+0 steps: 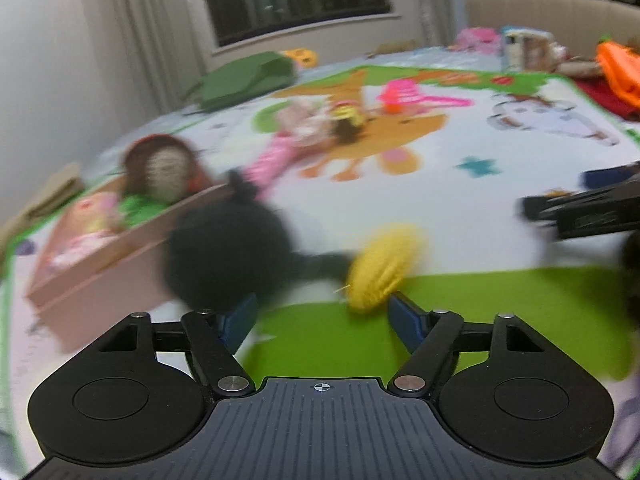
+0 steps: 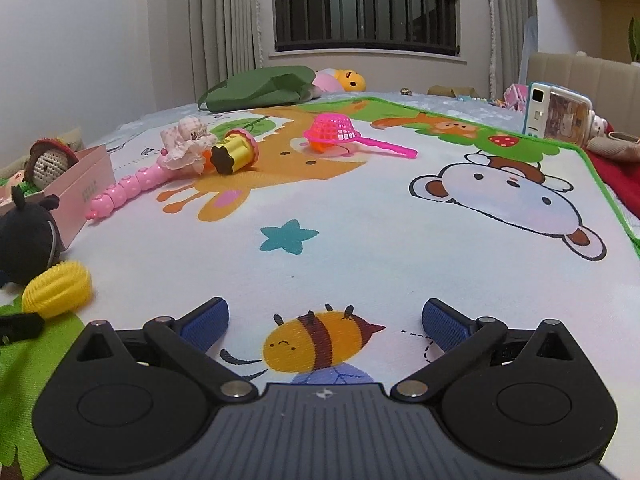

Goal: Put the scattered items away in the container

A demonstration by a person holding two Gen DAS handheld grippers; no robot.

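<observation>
While both the left tool and right tool gape wide and hold nothing, a black plush with a yellow foot lies just beside the pink box.

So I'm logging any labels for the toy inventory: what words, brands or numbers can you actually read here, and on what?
None can be read.
Pink box: small print on its side wall, too small to read.
Yellow spool toy: a dark marking on its side, blurred.
White and blue toy: small dark marks on its white panel, no readable text.
Right gripper, in the left wrist view: a pale marking, smeared by motion blur.
</observation>
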